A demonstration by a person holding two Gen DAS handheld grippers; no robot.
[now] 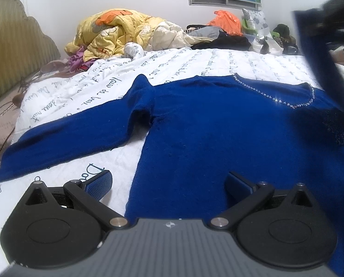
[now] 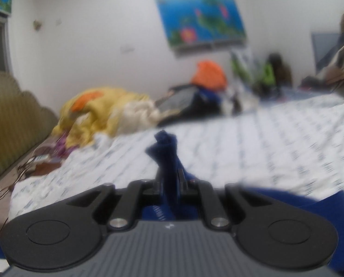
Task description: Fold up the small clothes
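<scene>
A dark blue sweater [image 1: 218, 124] lies flat on the white bed cover [image 1: 84, 92], with a beaded neckline [image 1: 285, 102] at the right and one sleeve [image 1: 63, 138] stretched out to the left. My left gripper [image 1: 169, 182] hovers low over the sweater's lower edge, open, with nothing between its fingers. In the right wrist view my right gripper [image 2: 169, 173] is shut on a bunched end of the sweater's other sleeve [image 2: 166, 145], lifted above the bed. That raised sleeve [image 1: 315, 53] and the right gripper's blurred body cross the upper right of the left wrist view.
A crumpled yellow quilt [image 1: 116, 34] and a heap of dark clothes [image 1: 220, 39] with an orange bag [image 1: 225, 20] lie at the bed's far side. A padded headboard [image 1: 12, 53] stands at the left, with cables [image 1: 1, 115] beside the bed.
</scene>
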